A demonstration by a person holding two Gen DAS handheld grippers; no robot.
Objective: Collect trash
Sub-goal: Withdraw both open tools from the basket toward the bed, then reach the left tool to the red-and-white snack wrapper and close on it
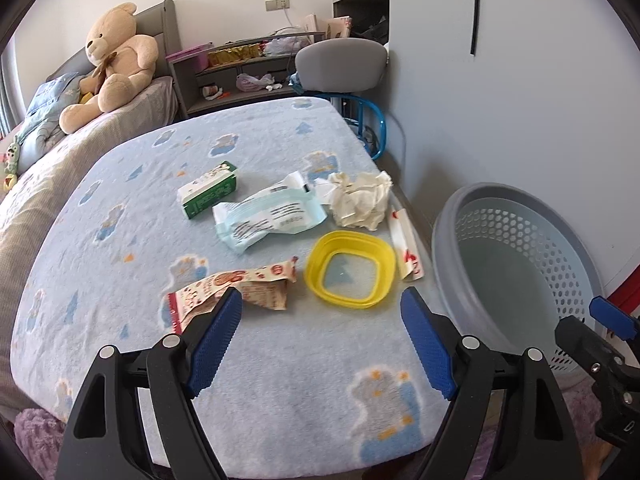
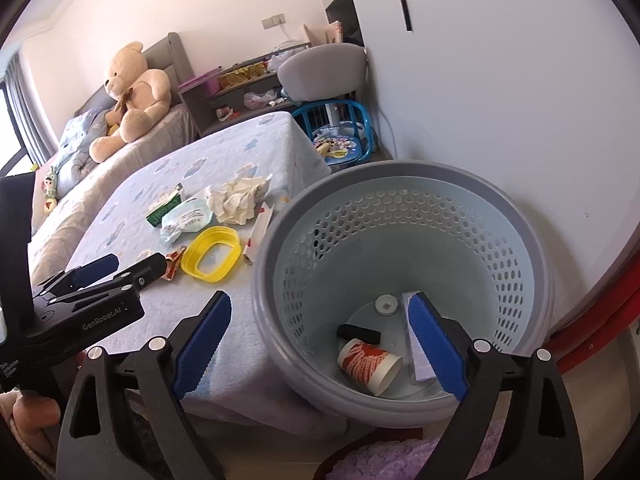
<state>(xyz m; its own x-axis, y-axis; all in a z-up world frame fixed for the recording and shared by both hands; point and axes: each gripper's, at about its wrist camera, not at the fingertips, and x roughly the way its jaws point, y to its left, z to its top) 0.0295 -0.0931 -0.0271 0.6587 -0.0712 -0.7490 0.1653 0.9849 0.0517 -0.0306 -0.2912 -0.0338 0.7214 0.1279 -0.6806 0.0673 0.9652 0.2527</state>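
1. Bedroom: blue blanket covering the low surface I am working over, grey basket sitting beside it.
2. Paper cup and small bits are lying in the basket, below my right gripper, jaws apart, empty.
3. Six pieces are waiting ahead of my left gripper, apart too: snack wrapper nearest, yellow ring, wipes pack, green carton, crumpled paper, striped wrapper.
4. I am judging the job under halfway.

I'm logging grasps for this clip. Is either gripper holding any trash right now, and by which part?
Nothing is held. The left gripper is open above the blue patterned blanket; the right gripper is open over the grey perforated plastic basket.
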